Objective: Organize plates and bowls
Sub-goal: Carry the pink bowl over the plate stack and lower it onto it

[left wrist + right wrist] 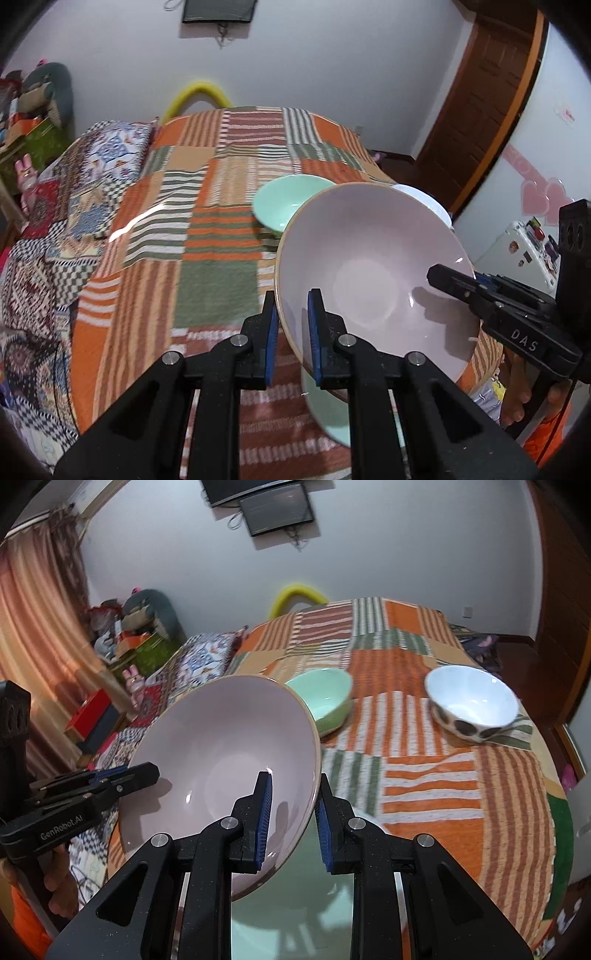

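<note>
Pink bowl [373, 273] hangs tilted above the bed, pinched at opposite rims: the left claw [292, 332] clamps one edge, the right claw [291, 819] the other. Beneath it lies a green plate [295, 897]. Farther off on the striped quilt [207, 221] sit a green bowl [325, 698] and a spotted white bowl [472, 701]. Behind them a pale wall carries a dark screen [277, 509].

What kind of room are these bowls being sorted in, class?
Probably a bedroom: the bowls sit on a bed's patchwork blanket, a patterned pillow lies beside it, a curtain hangs at left, and a screen is mounted on the wall.
</note>
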Demonstrator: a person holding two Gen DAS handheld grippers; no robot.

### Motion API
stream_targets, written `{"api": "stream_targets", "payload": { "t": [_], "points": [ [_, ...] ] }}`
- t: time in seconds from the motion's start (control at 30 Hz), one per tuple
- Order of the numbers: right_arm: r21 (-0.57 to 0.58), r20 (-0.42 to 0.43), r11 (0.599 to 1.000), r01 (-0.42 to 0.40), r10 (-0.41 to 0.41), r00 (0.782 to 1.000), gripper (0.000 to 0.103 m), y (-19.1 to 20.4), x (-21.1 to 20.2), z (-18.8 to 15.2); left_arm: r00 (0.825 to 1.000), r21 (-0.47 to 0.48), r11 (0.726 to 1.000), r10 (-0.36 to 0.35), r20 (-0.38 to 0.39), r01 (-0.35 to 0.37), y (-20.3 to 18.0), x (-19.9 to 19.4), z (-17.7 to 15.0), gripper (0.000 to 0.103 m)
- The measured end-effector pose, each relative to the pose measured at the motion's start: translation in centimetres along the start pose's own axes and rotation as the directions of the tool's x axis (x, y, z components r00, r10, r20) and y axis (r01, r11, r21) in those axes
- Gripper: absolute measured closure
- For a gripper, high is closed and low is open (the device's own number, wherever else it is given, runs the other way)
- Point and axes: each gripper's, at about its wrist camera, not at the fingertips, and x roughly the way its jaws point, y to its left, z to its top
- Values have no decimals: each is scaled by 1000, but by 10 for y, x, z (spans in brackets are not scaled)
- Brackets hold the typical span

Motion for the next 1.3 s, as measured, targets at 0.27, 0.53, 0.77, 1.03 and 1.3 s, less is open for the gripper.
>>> {"api": "stream_targets", "payload": {
  "t": [0.27,0.53,0.77,1.03,1.3],
  "points": [
    [-65,-43,997,-43,40,998,82,40,17,-8,998,-68,996,54,13,-53,40,-24,-20,89],
    [-103,-136,990,-97,82,987,82,72,53,-16,993,-124,985,120,-2,-119,79,-28,-39,89],
    [-129,-217,986,-106,76,973,82,87,77,-26,988,-178,974,132,-76,-143,109,-11,-60,89],
    [-148,-296,984,-95,48,954,82,92,101,-40,978,-191,967,142,-150,-170,123,11,-79,89],
    [-171,-342,981,-96,33,939,82,96,118,-50,972,-217,959,140,-191,-181,133,26,-91,89]
  ]
}}
